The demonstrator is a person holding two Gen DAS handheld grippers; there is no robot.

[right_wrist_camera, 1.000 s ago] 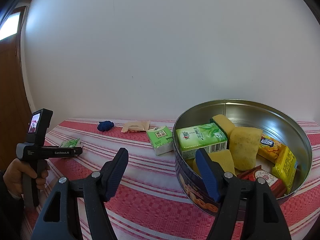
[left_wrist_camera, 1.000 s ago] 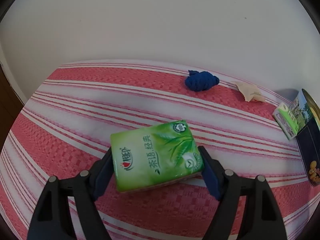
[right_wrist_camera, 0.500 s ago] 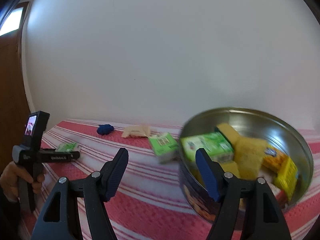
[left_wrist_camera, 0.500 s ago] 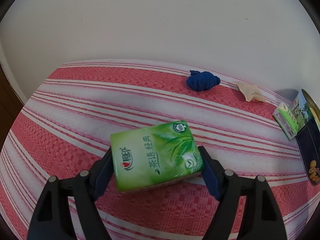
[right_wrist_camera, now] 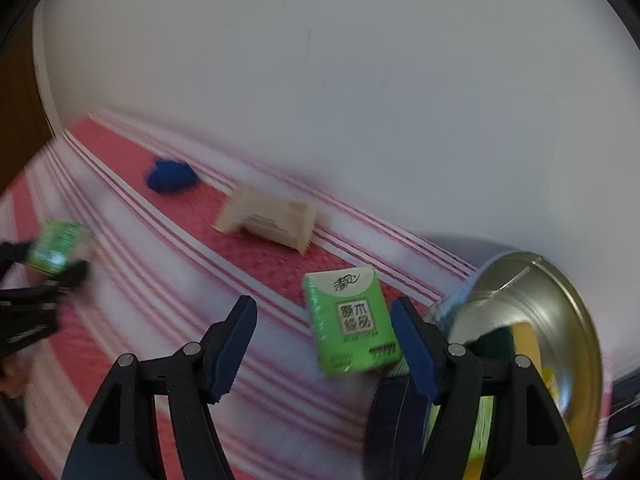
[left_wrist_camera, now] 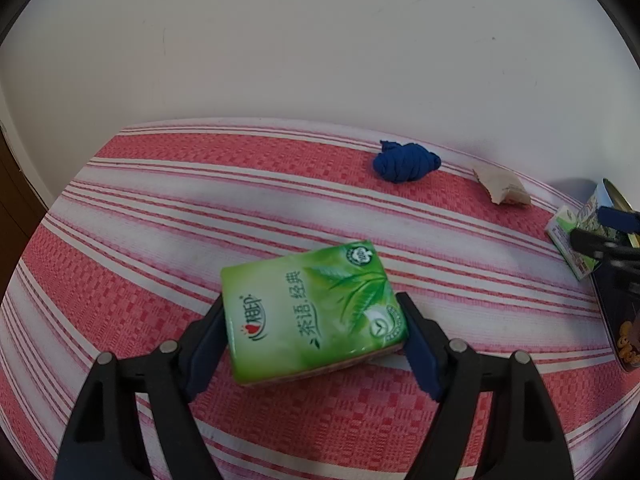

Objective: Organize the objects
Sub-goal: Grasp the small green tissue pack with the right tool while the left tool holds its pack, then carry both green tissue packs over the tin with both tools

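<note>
left gripper (left_wrist_camera: 312, 334): jaws clamped on the green tissue pack (left_wrist_camera: 312, 316), held just over the red-striped tabletop (left_wrist_camera: 160, 220) | right gripper (right_wrist_camera: 324, 344): jaws apart, nothing gripped, small green pack (right_wrist_camera: 352, 320) lying between them beside the round tin (right_wrist_camera: 560, 320) | blue cloth ball (left_wrist_camera: 406, 162) and beige packet (right_wrist_camera: 268, 220) near the wall, view blurred
</note>
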